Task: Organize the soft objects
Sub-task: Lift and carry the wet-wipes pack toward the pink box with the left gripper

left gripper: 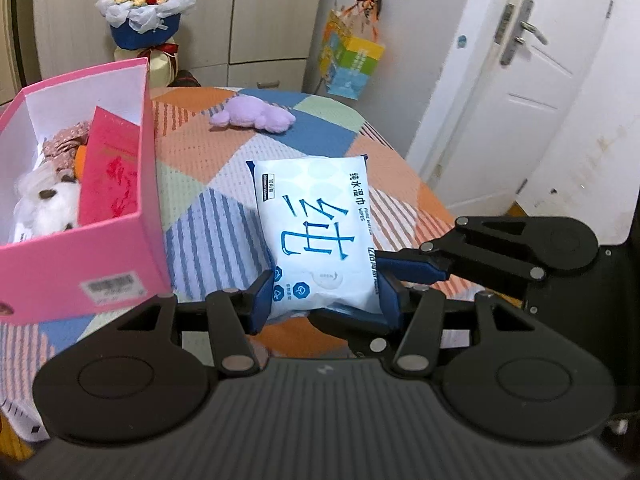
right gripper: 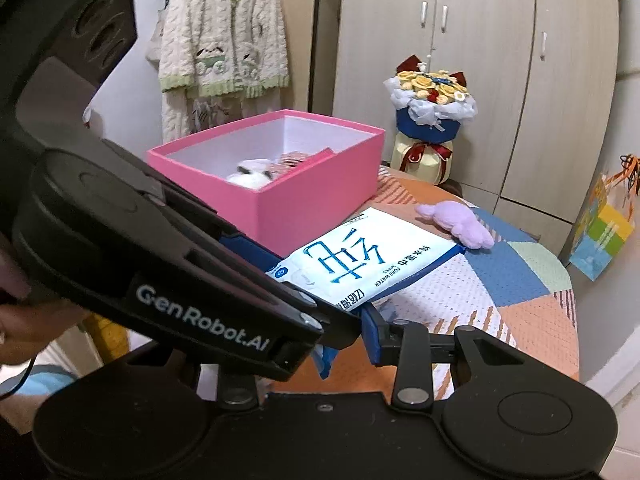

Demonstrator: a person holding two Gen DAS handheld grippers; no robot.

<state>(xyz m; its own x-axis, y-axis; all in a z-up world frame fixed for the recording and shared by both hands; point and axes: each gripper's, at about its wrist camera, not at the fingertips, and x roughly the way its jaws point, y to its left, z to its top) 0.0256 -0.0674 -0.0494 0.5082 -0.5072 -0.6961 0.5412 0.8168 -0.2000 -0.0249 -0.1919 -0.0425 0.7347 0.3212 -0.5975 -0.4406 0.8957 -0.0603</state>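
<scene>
Though claws [left gripper: 326, 294] hide it — wipes pack [left gripper: 316, 236] edge.

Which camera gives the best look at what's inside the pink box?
The left wrist view: it looks into the pink box, showing a white plush toy and a red card. The right wrist view shows only the toy's top above the rim.

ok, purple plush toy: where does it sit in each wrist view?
Left wrist: purple plush toy lies upper centre on the patchwork cover, beyond the wipes pack.
Right wrist: purple plush toy lies right of centre, just past the far corner of the wipes pack.
Shared landmark: pink box, left of the toy in both views.
</scene>
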